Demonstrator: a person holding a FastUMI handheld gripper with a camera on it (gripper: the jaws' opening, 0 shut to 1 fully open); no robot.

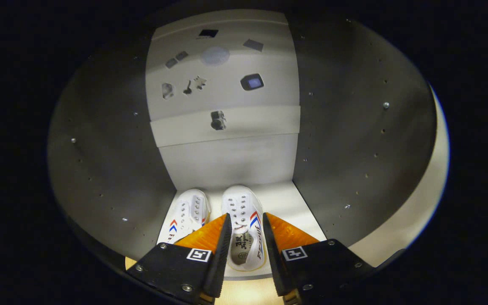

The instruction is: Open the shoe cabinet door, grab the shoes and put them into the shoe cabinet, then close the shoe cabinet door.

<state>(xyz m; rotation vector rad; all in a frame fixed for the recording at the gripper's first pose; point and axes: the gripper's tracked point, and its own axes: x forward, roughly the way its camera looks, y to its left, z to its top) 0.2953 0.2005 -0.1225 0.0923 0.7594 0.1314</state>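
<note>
Inside the open shoe cabinet (345, 140), two white canvas sneakers stood side by side on the pale shelf (288, 203), toes toward the back panel (227, 163). Around the right sneaker (244, 228), the tongs (247, 226) stood open, one finger on either flank, whether touching could not be told. Just left of them sat the left sneaker (189, 214).

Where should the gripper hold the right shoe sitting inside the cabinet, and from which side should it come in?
Grip the right shoe across the collar around its opening, coming from the heel end at the cabinet's open front. Its toe points at the back wall, and the gripper already straddles the narrow heel half, one finger on each side wall. The left shoe sits close alongside, so keep the finger between them slim.
</note>
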